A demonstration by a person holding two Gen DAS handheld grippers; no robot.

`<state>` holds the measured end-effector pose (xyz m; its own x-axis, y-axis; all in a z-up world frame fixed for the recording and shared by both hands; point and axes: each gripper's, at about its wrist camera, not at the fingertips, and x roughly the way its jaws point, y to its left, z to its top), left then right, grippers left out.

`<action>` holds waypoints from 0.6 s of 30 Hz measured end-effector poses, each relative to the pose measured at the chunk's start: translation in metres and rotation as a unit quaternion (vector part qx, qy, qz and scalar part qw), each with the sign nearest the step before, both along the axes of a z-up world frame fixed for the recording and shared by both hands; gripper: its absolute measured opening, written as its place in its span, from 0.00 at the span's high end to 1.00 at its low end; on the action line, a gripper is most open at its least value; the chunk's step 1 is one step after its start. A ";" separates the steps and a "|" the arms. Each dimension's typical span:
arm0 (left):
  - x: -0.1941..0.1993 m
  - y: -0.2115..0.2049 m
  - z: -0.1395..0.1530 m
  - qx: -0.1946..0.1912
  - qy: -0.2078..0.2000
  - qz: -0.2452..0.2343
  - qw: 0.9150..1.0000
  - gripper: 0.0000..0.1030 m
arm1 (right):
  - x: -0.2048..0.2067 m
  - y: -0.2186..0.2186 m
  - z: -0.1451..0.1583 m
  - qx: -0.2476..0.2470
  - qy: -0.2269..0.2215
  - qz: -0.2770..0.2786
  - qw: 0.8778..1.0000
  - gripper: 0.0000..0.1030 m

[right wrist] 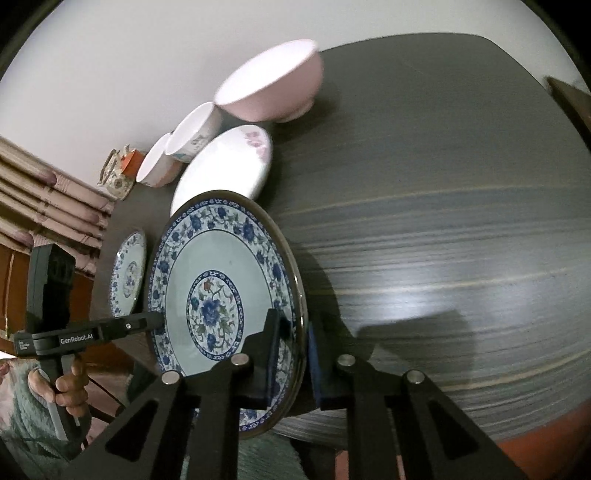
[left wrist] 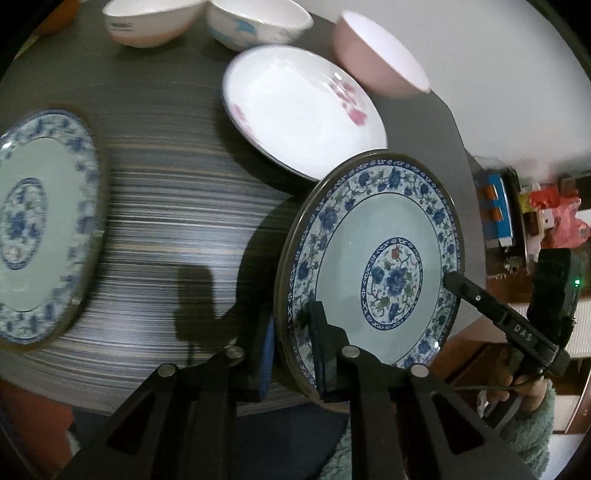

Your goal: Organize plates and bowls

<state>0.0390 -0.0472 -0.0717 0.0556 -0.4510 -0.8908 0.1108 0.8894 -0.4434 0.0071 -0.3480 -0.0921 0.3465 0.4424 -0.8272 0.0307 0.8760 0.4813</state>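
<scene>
Held plate point(left wrist: 373, 266) point(right wrist: 225, 291): blue floral rim, pale centre, raised clear of the table point(left wrist: 155, 206) point(right wrist: 424, 229) and tilted on edge, with part of it out past the table's near edge. Left gripper point(left wrist: 291, 354) point(right wrist: 157, 321): closed on the plate's rim — one finger on the decorated face, the other behind. Right gripper point(right wrist: 291, 354) point(left wrist: 448, 278): likewise clamped across the rim on the opposite side, one finger on the face, one on the back. Both fingers' blue pads point(right wrist: 314, 365) pressed against the plate. Second blue plate point(left wrist: 40, 229) point(right wrist: 127, 273): same pattern, flat on the table, well apart from the held one, toward the left. White plate point(left wrist: 303, 110) point(right wrist: 225, 162) with pink flowers: flat on the table, just beyond the held plate. Pink bowl point(left wrist: 376, 55) point(right wrist: 273, 85): upright, near the table's far edge, beside the white plate. Two white bowls point(left wrist: 151, 22) point(right wrist: 192, 136): upright, side by side at the far edge, near the white plate — contact between them cannot be told. Motion blur across the table surface and the second blue plate in the left wrist view.
</scene>
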 end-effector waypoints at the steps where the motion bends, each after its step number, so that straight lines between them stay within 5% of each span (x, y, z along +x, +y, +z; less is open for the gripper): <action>1: 0.001 0.007 0.002 0.001 -0.004 0.004 1.000 0.85 | 0.004 0.009 0.002 0.000 -0.002 0.005 1.000 0.86; 18: 0.022 0.205 0.031 0.058 -0.046 0.156 0.985 0.84 | 0.091 0.208 0.017 0.024 -0.004 0.117 0.993 0.86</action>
<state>0.0605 0.1575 -0.0409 0.2591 -0.2956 -0.9195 -0.1402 0.9304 -0.3386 0.0979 -0.1399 -0.0748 0.2368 0.5502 -0.8007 -0.1744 0.8348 0.5221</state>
